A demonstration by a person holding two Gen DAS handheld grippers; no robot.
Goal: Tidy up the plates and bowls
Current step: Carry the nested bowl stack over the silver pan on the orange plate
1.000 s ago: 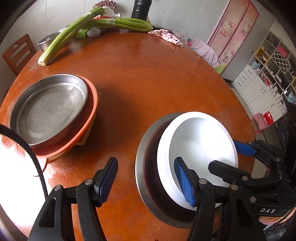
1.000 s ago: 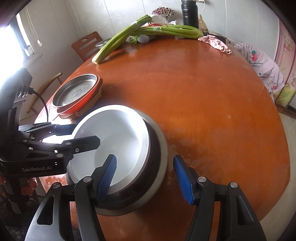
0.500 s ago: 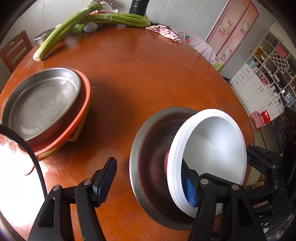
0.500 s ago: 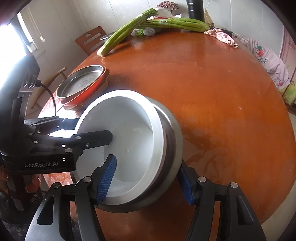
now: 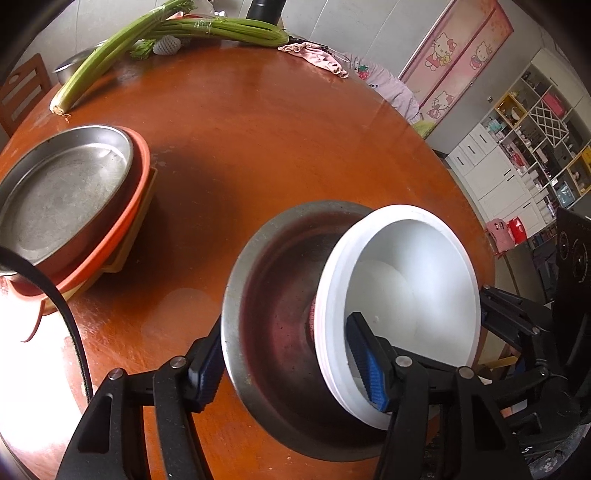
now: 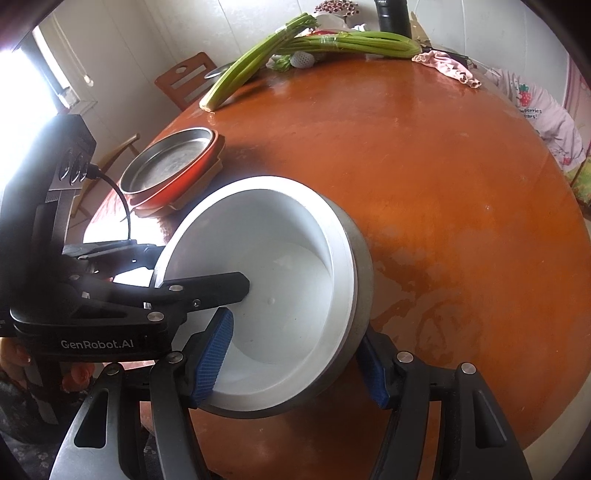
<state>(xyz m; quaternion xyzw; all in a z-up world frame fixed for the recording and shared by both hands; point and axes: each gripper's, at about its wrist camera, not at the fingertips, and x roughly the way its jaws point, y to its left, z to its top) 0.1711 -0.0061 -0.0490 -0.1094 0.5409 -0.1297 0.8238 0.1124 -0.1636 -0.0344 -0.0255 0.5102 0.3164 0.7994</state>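
The step in hand looks like lifting the nested pair of bowls off the bench [image 5: 280,147], most likely to carry it to the plate stack; the white bowl [image 5: 417,291] sits tilted inside the steel bowl [image 5: 273,302], a reddish piece half hidden between them, and both lean toward the person at the near edge; the left gripper [image 5: 288,365] straddles the near wall of the pair, one blue finger outside the steel rim and the other inside the white bowl, so the fingers are clenching on both bowls together; in the right wrist view the right gripper [image 6: 295,365] does likewise from the other side, its left finger [image 6: 214,354] within the white bowl [image 6: 280,291] and its right one against the steel bowl [image 6: 364,280] outer wall, grasping the same pair; across the bench the steel plate [image 5: 59,192] rests in an orange plate [image 5: 142,177] on a yellowish one, well apart from the bowls, with celery stalks [image 5: 207,31] at the far edge; the next move calls for both hands rising evenly, since the white bowl could slide out; compared with a second ago, the bowls then lay flat with both grippers spread wide, whereas now they are tipped up and pinched.
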